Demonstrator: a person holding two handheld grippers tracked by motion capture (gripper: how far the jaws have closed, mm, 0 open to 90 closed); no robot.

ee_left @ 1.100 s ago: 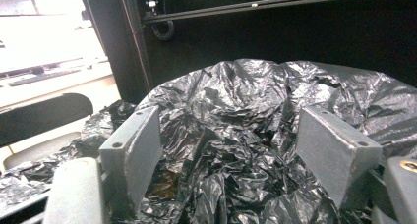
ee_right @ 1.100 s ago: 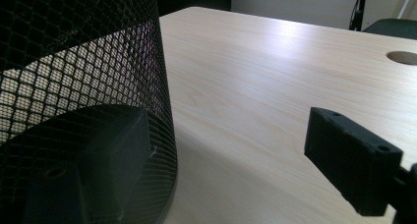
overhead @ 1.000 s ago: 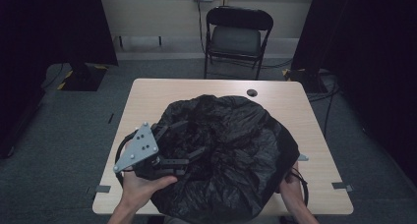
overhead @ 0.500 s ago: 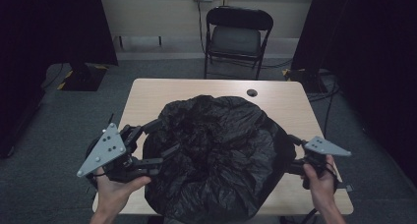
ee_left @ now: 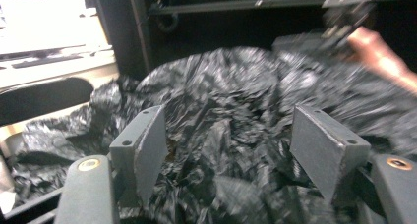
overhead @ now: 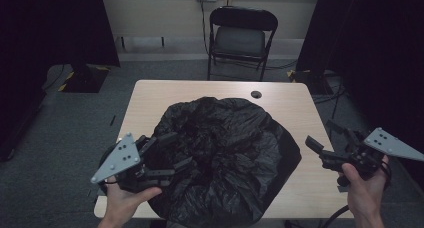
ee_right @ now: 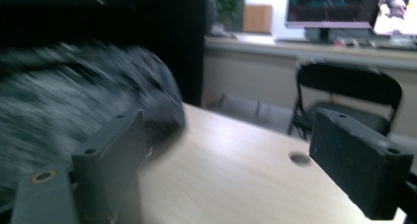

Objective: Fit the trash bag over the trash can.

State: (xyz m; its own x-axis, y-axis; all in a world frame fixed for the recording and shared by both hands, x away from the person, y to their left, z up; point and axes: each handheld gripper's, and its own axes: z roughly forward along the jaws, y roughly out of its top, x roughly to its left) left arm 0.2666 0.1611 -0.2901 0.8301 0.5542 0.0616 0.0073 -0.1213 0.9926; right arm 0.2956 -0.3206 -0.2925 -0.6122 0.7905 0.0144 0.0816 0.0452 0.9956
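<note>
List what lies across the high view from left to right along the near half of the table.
Left tool → black plastic bag → bare strip of table → right tool, held open off the table's right edge.

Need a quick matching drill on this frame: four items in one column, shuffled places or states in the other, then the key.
Column 1
1. black plastic bag
2. folding chair
3. left gripper
4. right gripper

Column 2
A. on the floor beyond the table's far edge
B. jaws open, off the table's right edge, nothing between them
C. heaped on the middle of the table
D. jaws open, at the bag's left side

Pairs: 1-C, 2-A, 3-D, 4-B
</note>
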